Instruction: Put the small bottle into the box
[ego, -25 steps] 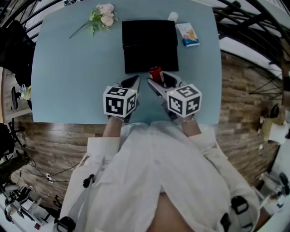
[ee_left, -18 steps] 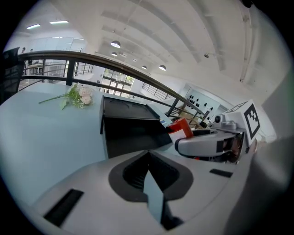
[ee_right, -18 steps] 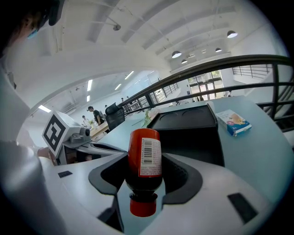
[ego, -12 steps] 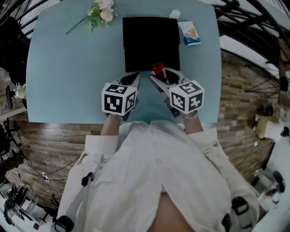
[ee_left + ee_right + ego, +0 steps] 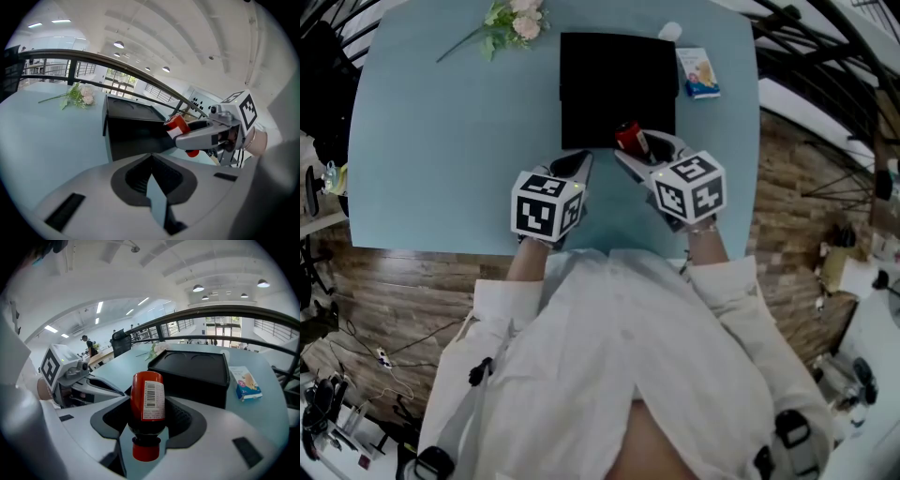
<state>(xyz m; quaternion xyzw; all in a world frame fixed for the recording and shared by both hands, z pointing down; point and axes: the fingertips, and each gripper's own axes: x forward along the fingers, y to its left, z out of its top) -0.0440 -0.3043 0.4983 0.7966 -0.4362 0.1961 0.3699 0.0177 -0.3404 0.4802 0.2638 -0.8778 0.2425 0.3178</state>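
A small red bottle (image 5: 147, 397) with a white barcode label is clamped between the jaws of my right gripper (image 5: 146, 427), its red cap pointing back toward the camera. In the head view the bottle (image 5: 626, 137) hangs at the near edge of the black box (image 5: 617, 84), with the right gripper (image 5: 632, 150) shut on it. The box (image 5: 192, 369) shows a flat dark top with shallow round dents. My left gripper (image 5: 578, 167) sits just left of it over the table, shut and holding nothing. From the left gripper view the bottle (image 5: 178, 125) is in front of the box (image 5: 129, 131).
The box rests on a light blue table (image 5: 441, 141). A sprig of pink flowers (image 5: 511, 23) lies at the far left, and a small blue-and-white carton (image 5: 701, 73) lies right of the box. A white object (image 5: 670, 31) sits behind the box.
My right gripper has carried the bottle a little forward, up to the box's near edge. The left gripper has stayed where it was.
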